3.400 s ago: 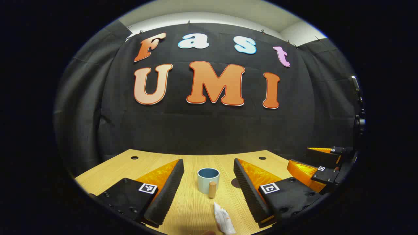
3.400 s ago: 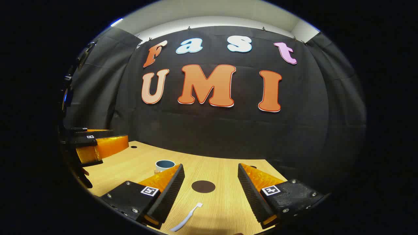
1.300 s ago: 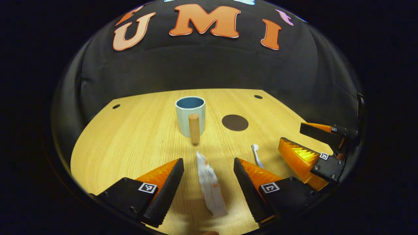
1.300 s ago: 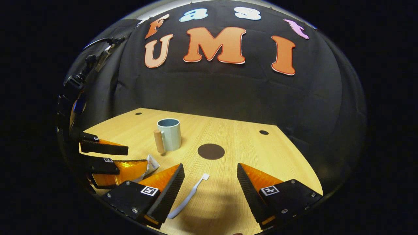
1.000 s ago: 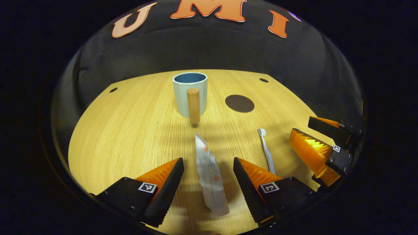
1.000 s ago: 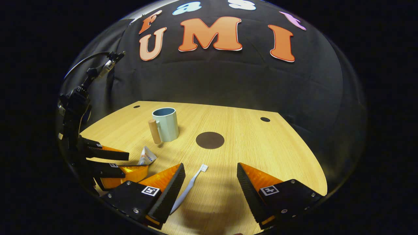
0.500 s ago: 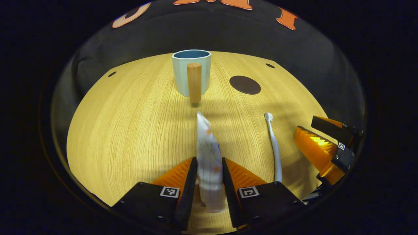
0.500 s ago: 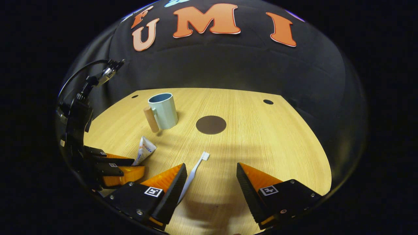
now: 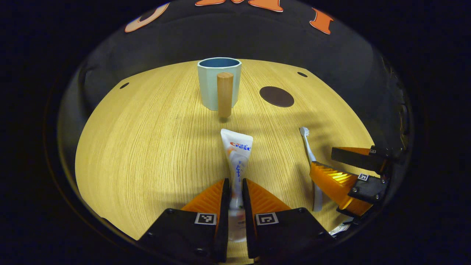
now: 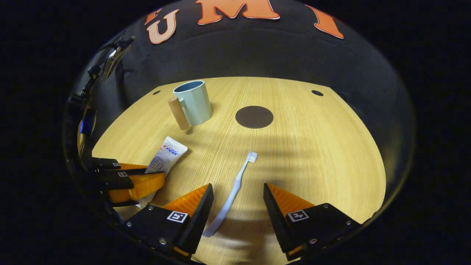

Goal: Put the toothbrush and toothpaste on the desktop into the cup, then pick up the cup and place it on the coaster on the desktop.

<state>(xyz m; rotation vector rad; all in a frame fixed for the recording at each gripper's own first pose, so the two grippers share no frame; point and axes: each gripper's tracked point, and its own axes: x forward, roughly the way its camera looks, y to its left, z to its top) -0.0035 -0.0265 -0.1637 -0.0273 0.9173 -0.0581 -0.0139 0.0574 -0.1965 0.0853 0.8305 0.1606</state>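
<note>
Clamped on the cap end of the toothpaste (image 9: 236, 162), the left claw (image 9: 236, 198) has both fingers pressed against the tube's sides, close to the near edge of the surface (image 9: 147, 147). The tube runs away from the claw toward the cup (image 9: 219, 82), its flat crimped end pointing at the cup's wooden handle (image 9: 225, 94) but not touching it. The cup stands upright toward the far edge, handle facing the near side.

In the right gripper view the left claw (image 10: 136, 176) sits at the near left corner with the toothpaste (image 10: 165, 154) sticking out from between its fingers.

To the right of the cup, the dark round coaster (image 10: 254, 117) lies flat on the surface, apart from it and bare. The toothbrush (image 10: 235, 189) lies on the surface nearer the front edge, bristle head pointing toward the coaster and well short of it.

Over the handle end of the toothbrush, the right claw (image 10: 237, 206) has its fingers spread wide; the handle passes between them, nearer the left finger, and neither finger clearly touches it.
</note>
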